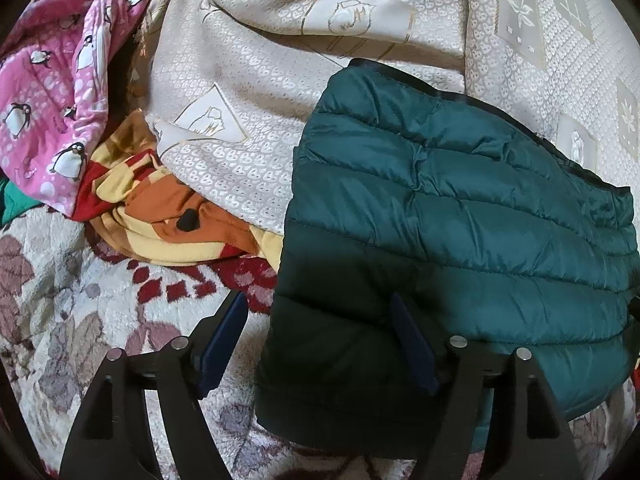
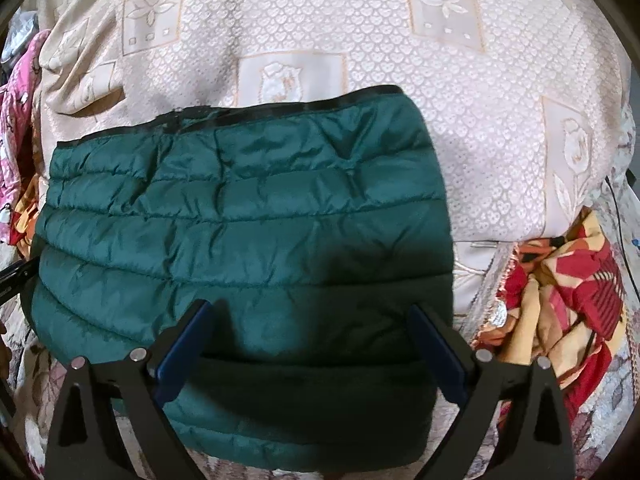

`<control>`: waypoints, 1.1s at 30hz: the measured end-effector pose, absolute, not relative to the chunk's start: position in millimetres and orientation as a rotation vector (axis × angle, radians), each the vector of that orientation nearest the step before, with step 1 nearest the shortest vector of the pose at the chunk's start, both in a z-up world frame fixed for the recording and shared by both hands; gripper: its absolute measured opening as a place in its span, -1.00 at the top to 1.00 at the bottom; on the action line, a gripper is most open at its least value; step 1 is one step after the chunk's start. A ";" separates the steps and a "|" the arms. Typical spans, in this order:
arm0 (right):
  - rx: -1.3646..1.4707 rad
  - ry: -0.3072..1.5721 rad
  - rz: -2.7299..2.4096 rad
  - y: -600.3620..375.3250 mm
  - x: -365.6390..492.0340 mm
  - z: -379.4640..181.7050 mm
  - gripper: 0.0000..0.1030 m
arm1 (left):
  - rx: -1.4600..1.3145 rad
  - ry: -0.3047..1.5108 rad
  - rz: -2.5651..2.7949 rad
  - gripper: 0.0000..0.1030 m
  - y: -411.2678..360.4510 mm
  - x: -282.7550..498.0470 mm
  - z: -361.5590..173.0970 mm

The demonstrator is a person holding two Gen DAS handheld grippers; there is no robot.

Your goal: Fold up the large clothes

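A cream bedspread [image 2: 500,128] woven with small hearts and flower panels covers most of the scene, rumpled into folds on the left. Nearer the cameras lies a fleecy floral blanket [image 1: 60,300] in white, grey and dark red.

On these rests the folded dark-green quilted puffer jacket [image 2: 240,216], a compact rectangle with horizontal stitched channels and a black-trimmed edge along its far side. Its far part lies on the bedspread and its near edge on the floral blanket; the near portion is in shadow.

A pink penguin-print garment [image 1: 48,92] is heaped at the far left, touching an orange, yellow and red patterned cloth [image 1: 168,216] bunched beside the jacket. A similar red-and-yellow cloth [image 2: 560,300] lies crumpled to the jacket's right.

The left gripper [image 1: 320,344] hovers at the jacket's near-left corner, its blue-padded fingers spread wide and holding nothing. The right gripper [image 2: 312,344] sits above the jacket's near edge, likewise spread wide and empty.
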State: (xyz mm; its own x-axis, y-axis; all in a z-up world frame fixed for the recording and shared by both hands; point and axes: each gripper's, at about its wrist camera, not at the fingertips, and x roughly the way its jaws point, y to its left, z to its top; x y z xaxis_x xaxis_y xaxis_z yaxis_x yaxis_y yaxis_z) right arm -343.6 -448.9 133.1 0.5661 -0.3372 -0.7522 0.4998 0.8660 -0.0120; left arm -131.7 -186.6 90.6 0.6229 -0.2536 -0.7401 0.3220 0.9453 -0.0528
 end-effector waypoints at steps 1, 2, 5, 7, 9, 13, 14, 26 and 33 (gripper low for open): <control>0.213 0.835 -0.500 -450.4 -344.7 133.1 -0.95 | 0.088 0.836 -0.331 -0.02 -186.8 -131.6 90.5; 0.214 0.835 -0.503 -451.1 -345.5 132.9 -0.95 | 0.088 0.835 -0.330 -0.02 -186.9 -131.7 90.3; 0.218 0.841 -0.510 -454.0 -347.8 131.2 -0.97 | 0.093 0.833 -0.330 -0.02 -187.1 -132.3 90.4; 0.220 0.845 -0.512 -454.2 -348.1 130.2 -0.97 | 0.094 0.832 -0.330 -0.02 -187.1 -132.5 90.4; 0.218 0.844 -0.512 -453.4 -348.6 130.1 -0.97 | 0.092 0.834 -0.331 -0.02 -186.9 -132.4 90.7; 0.218 0.842 -0.510 -453.6 -350.4 131.4 -0.98 | 0.082 0.845 -0.345 -0.02 -185.7 -131.1 91.4; 0.219 0.841 -0.513 -455.0 -351.9 131.8 -0.98 | 0.079 0.848 -0.349 -0.02 -185.5 -130.2 91.3; 0.462 0.834 -0.424 -511.2 -365.0 100.6 -1.00 | -0.221 1.012 -0.471 -0.33 -162.1 -98.3 64.9; 0.530 0.804 -0.350 -525.4 -365.2 84.3 -1.00 | -0.221 1.005 -0.488 -0.42 -167.5 -94.7 60.4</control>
